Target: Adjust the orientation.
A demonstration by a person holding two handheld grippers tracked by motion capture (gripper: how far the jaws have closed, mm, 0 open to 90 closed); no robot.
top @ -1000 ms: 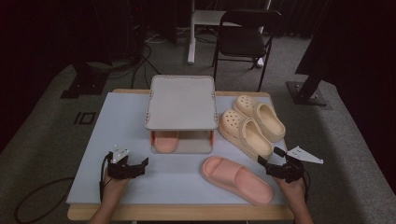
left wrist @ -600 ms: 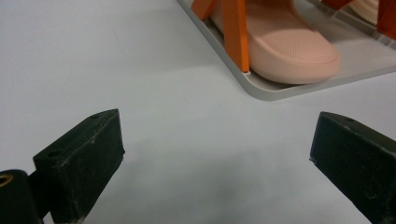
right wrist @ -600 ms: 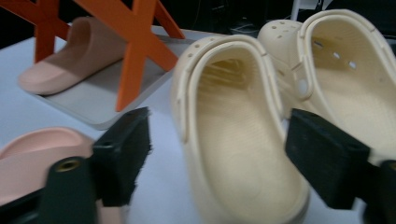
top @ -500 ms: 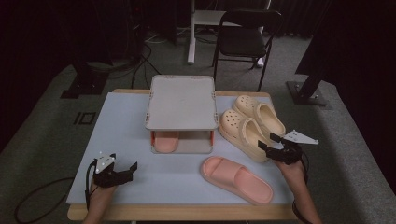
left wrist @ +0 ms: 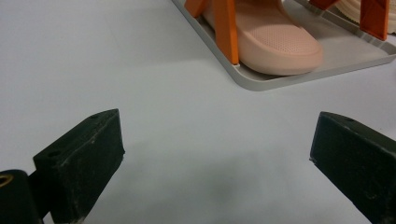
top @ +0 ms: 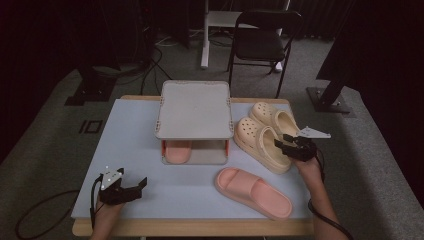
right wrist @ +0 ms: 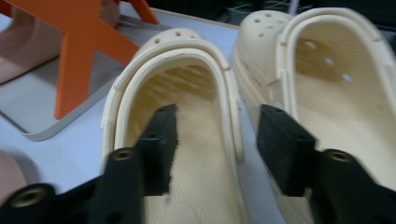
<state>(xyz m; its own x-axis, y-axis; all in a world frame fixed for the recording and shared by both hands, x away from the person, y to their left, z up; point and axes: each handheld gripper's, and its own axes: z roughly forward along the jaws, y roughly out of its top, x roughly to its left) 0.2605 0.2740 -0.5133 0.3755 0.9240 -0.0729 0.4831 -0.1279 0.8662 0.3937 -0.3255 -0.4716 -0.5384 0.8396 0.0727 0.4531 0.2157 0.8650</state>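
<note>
Two cream clogs lie side by side at the table's right, the nearer one beside the farther one. My right gripper straddles the nearer clog's right wall, one jaw inside the shoe and one between the two clogs. Its jaws have just been closing; small gaps still show on both sides of the wall. A pink slide lies at the front centre. Its mate sits on the rack's lower tray. My left gripper is open over bare table at the front left.
The grey two-level rack on orange supports stands mid-table, its top shelf bare. A black chair and cables stand on the floor beyond the table. The table's front edge runs close to both hands.
My right gripper has moved away from the front edge, from beside the pink slide up to the nearer cream clog. My left hand has drifted slightly left and nearer the front.
</note>
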